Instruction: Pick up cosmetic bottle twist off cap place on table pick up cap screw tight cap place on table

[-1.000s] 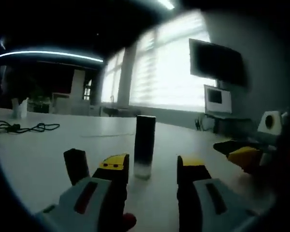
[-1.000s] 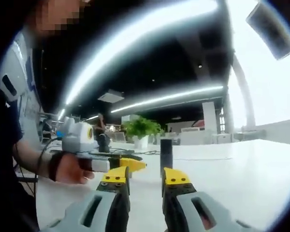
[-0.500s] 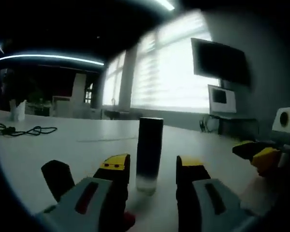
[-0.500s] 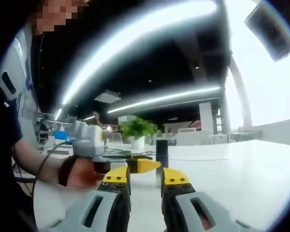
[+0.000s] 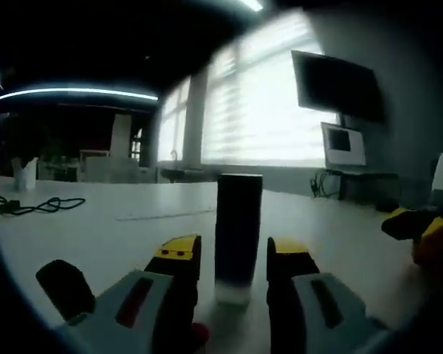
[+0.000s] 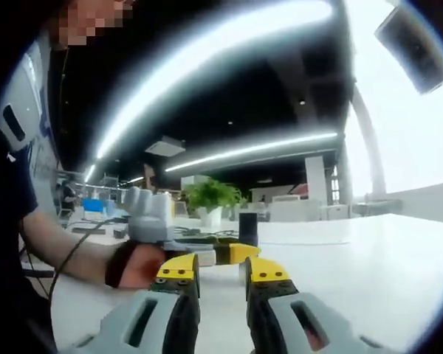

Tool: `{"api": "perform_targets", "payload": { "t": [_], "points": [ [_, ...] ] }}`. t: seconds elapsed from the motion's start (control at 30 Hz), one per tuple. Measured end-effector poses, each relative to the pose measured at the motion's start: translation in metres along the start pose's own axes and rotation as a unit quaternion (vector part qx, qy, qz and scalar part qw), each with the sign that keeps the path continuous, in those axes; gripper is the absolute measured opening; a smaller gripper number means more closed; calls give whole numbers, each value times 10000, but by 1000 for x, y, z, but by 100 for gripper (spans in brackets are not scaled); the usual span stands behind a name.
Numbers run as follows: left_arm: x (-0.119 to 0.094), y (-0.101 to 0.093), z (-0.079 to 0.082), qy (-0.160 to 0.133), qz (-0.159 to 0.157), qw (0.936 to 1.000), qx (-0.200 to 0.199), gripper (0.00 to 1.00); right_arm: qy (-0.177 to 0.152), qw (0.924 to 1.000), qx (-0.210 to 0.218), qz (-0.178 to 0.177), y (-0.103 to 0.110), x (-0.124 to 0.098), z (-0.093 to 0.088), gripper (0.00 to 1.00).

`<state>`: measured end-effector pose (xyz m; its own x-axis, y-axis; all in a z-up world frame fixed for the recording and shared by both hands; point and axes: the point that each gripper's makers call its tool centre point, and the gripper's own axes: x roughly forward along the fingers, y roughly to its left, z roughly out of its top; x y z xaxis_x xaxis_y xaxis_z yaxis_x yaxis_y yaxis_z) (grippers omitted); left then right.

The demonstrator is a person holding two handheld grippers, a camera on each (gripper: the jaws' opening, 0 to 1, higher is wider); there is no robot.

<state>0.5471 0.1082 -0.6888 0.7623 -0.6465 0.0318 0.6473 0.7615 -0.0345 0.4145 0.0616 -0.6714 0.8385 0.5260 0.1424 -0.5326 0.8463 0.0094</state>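
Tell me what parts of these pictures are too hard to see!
- Cosmetic bottle base, left gripper view: blurred, so where the cap ends is unclear.
- Bottle's lower part, right gripper view: hidden behind the left gripper and right gripper.
- Whether the left gripper touches the bottle: too blurred to tell.
- Cable ends: cut off by the edge.

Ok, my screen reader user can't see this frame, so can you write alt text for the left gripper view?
A dark cosmetic bottle stands upright on a white table, between the open yellow-tipped jaws of the left gripper. The right gripper shows at the right edge; a black cable lies far left, with bright windows behind.
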Motion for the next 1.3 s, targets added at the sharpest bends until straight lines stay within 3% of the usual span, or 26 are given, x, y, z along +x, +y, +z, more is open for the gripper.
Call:
{"api": "perform_targets", "payload": {
  "t": [0.17,0.47,0.77,1.3],
  "points": [
    [9,-8,6,-154,-134,9998,74,24,22,10000,-41,-6,0,0,-1,18],
    [22,1,0,-47,-161,9998,55,23,2,10000,-36,-11,0,0,0,17],
    [20,0,-1,-62,-139,9999,26,16,15,10000,-68,7,0,0,-1,16],
    [9,-19,0,-137,-473,9987,120,15,14,10000,-90,-13,-1,0,-1,15]
  ]
}}
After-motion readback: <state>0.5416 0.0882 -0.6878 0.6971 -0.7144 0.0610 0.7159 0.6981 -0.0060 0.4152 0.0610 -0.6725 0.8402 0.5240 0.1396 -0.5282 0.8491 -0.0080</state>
